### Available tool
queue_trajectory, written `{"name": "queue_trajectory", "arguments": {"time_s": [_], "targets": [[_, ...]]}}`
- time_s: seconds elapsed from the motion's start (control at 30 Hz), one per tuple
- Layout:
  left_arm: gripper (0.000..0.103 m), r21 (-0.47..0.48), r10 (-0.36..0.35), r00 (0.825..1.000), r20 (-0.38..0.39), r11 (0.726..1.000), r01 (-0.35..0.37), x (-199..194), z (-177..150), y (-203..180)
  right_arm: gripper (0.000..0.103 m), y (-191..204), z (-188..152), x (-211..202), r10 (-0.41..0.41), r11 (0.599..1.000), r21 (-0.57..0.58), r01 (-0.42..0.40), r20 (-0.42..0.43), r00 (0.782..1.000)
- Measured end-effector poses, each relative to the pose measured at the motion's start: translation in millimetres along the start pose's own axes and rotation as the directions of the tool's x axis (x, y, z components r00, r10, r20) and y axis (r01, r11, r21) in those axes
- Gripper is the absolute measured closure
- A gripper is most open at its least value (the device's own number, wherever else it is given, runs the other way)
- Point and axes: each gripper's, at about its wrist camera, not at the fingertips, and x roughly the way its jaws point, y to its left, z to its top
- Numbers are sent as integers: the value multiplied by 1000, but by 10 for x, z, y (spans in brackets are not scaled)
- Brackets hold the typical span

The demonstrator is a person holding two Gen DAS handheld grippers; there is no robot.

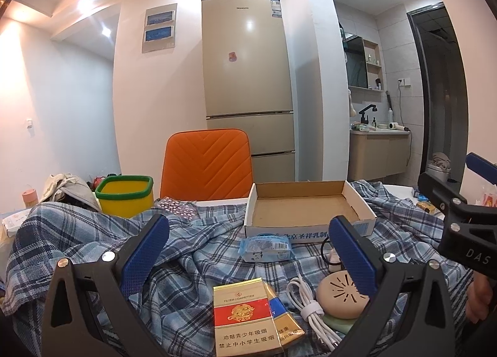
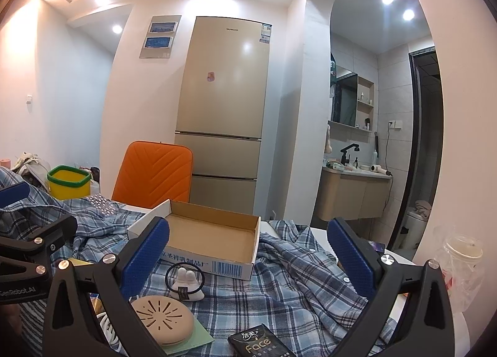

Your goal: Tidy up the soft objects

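A blue plaid shirt (image 1: 192, 264) lies crumpled over the table. On it stands an open, shallow cardboard box (image 1: 310, 205) with nothing inside. A blue wipes packet (image 1: 265, 246) lies just in front of the box, between the fingers of my open left gripper (image 1: 248, 251), which hovers above the shirt. In the right wrist view my right gripper (image 2: 248, 256) is open too and holds nothing. It hangs over the shirt (image 2: 295, 279), near a black hair tie with a white charm (image 2: 184, 282). A black tissue pack (image 2: 259, 344) lies near the bottom edge.
Two cigarette packs (image 1: 245, 316), a coiled white cable (image 1: 307, 304) and a beige round disc (image 1: 338, 295) lie near the front. A yellow bin with a green rim (image 1: 124, 195) and an orange chair (image 1: 205, 167) stand behind the table. A bagged plastic cup (image 2: 462, 257) sits at the right.
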Motion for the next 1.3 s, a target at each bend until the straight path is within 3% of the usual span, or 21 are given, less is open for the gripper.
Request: {"name": "queue_trajectory", "arguments": {"time_s": [1.3], "targets": [[1,12,8,1000,1,1000,-8,-44,26,-25,0,9,-11,9,-3,1000,-4,3,-6,1000]]}}
